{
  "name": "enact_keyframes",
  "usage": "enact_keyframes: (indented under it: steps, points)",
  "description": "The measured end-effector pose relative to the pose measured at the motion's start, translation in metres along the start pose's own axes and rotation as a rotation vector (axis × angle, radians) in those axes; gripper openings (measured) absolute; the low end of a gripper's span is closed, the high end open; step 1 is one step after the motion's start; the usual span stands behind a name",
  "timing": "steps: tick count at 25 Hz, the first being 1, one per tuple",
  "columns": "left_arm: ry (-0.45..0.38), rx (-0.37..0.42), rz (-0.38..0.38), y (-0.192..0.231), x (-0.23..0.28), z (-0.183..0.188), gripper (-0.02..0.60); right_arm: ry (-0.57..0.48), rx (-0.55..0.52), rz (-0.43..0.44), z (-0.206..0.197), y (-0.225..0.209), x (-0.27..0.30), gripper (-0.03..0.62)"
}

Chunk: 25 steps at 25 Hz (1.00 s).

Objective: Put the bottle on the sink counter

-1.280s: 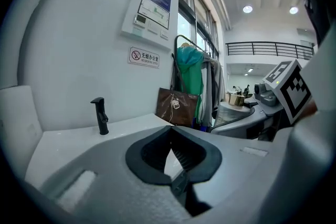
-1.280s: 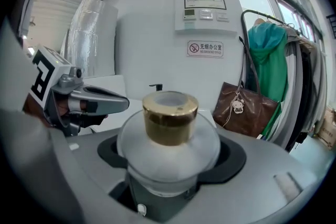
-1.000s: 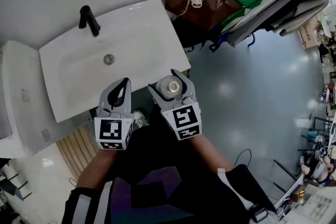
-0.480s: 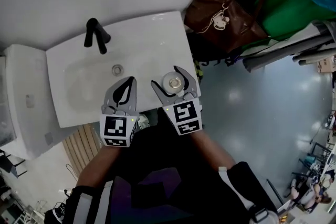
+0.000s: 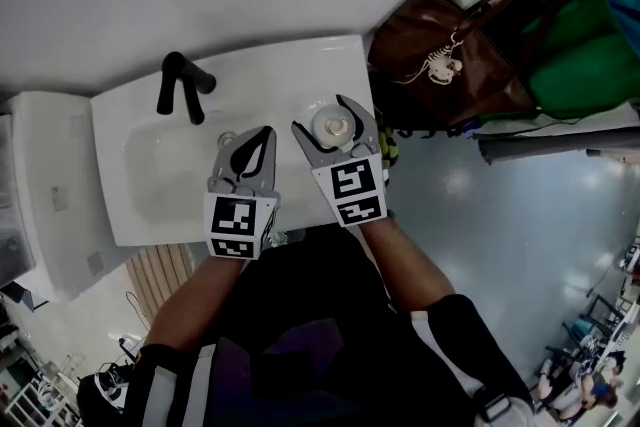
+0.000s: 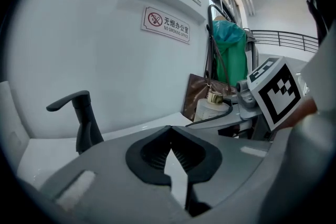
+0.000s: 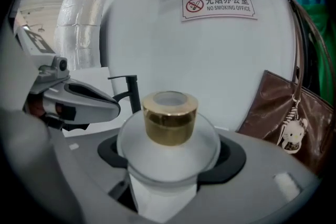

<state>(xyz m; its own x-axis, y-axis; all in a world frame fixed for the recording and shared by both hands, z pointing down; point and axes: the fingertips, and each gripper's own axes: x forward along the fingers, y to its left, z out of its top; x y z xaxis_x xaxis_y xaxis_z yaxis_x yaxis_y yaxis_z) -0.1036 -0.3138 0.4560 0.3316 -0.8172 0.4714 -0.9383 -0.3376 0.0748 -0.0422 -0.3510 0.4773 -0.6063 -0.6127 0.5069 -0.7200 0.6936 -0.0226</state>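
Carrying step. Right tongs (image 5: 330, 120) clamp the upright bottle (image 7: 169, 134), held above the sink desk (image 5: 320, 65), upper centre. Left tongs (image 6: 169, 129) are pinched together, empty. Next: lower the bottle and release it.

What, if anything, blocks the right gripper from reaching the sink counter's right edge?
Probably nothing: the right gripper, clamped on the bottle, hangs over bare sink counter; faucet and left gripper sit leftward.

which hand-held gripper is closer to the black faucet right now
Left. The left hand-held gripper is over the sink, just right of the faucet in the head view; the right hand-held gripper, holding the bottle, is farther right, by the sink's right edge.
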Motion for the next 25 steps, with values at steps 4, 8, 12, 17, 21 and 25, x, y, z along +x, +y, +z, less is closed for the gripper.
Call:
enact_keyframes:
  steps: [4, 8, 12, 17, 21, 25]
  points:
    - [0.027, 0.020, 0.020, 0.013, 0.022, 0.001, 0.002, 0.020, -0.001, 0.003, -0.001, -0.018, 0.025, 0.344]
    - [0.043, 0.006, 0.043, 0.025, 0.041, 0.001, 0.002, 0.040, 0.005, 0.002, -0.003, -0.031, 0.047, 0.344]
    - [0.069, -0.014, 0.063, 0.038, 0.060, -0.004, 0.002, 0.055, 0.014, 0.006, -0.006, -0.042, 0.066, 0.344]
    - [0.083, -0.038, 0.089, 0.053, 0.078, -0.006, 0.002, 0.069, 0.021, 0.002, -0.012, -0.056, 0.086, 0.344]
    - [0.101, -0.060, 0.094, 0.057, 0.086, -0.010, 0.002, 0.076, 0.014, 0.000, -0.016, -0.065, 0.100, 0.344]
    - [0.124, -0.076, 0.100, 0.060, 0.092, -0.019, 0.002, 0.081, 0.001, 0.001, -0.020, -0.071, 0.111, 0.344]
